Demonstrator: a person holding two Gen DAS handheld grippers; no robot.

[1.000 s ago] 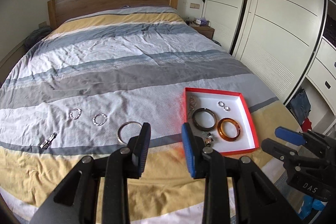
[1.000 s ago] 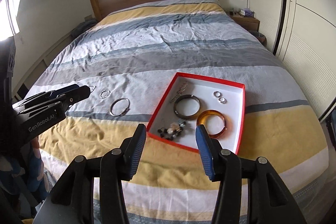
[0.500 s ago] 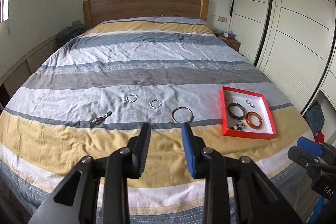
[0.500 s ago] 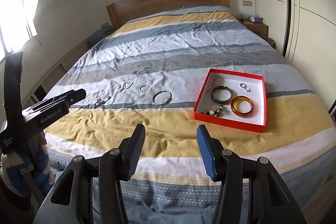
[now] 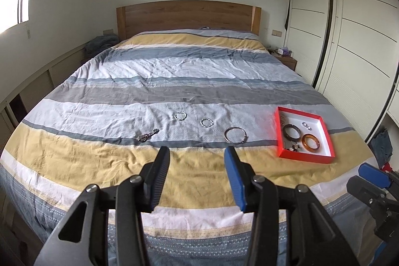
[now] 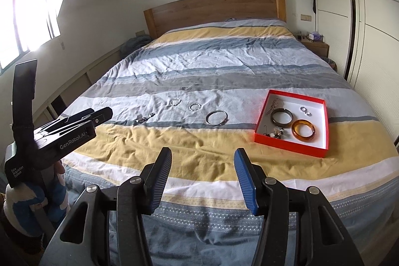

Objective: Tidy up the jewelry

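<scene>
On the bed (image 5: 199, 81), some jewelry is already kept in the red tray (image 5: 305, 156), four pieces are left outside, and both grippers' jaws are spread, nothing held.

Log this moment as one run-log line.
left gripper: open, empty, just widened | right gripper: open, empty | red tray: partly filled | bangle: on bed

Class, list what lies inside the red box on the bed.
Inside the red box: dark bangle, amber bangle, two small rings, a chain, small mixed pieces. Nothing looks covered.
</scene>
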